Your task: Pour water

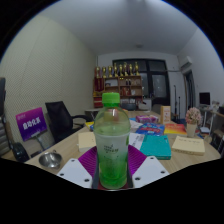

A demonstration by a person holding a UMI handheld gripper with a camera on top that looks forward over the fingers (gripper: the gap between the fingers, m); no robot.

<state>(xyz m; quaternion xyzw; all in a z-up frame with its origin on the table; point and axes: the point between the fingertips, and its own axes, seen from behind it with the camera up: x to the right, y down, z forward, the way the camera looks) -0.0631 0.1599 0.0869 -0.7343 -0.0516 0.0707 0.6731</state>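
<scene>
A clear plastic bottle (pixel 112 135) with a green cap and green liquid stands upright between my fingers, close to the camera. My gripper (pixel 112 168) is shut on its lower body, and the purple pads (pixel 88 160) press against it from both sides. The bottle's base sits level with the fingertips, and whether it rests on the table is hidden. A small metal bowl (pixel 50 158) lies on the wooden table (pixel 70 145), to the left of the fingers.
A purple sign (pixel 33 122) and a black chair (pixel 62 118) stand at the left. Beyond the bottle to the right lie a teal book (pixel 156 146), coloured papers (pixel 175 128), a cardboard box (pixel 163 113) and a cup (pixel 193 120). A trophy shelf (pixel 125 72) lines the back wall.
</scene>
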